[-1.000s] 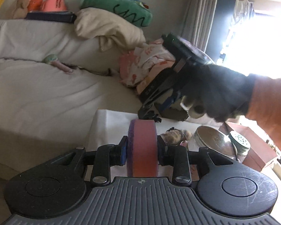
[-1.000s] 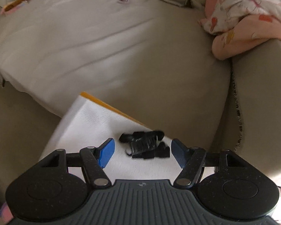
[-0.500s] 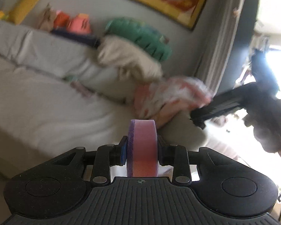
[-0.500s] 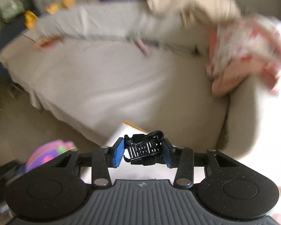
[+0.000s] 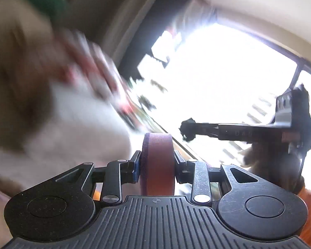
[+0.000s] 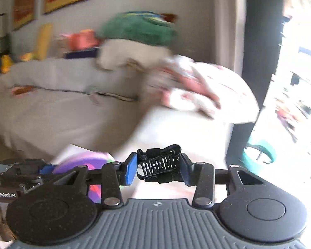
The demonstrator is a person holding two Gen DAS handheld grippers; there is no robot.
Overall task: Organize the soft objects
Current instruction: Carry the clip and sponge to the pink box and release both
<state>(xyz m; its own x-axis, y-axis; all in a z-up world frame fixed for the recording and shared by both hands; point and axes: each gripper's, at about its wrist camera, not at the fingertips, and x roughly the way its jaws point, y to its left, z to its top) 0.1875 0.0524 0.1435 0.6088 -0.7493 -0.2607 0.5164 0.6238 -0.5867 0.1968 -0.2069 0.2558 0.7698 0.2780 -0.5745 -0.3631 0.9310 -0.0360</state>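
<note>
While the sofa (image 6: 58, 108) and its soft heap (image 6: 134, 41) are just a blur, the left tongs (image 5: 157, 164) squeeze a thick, round foam disc (image 5: 157, 161) and the right tongs (image 6: 158, 166) pinch a black toothed hair clip (image 6: 158, 162).

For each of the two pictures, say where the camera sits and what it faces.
Left wrist: on the left gripper, clamping a pink disc; faces a bright window; right gripper shows.
Right wrist: on the right gripper, clamping a black hair claw; faces the sofa; left gripper at lower left.
Shared: green cushion, patterned cloth.
</note>
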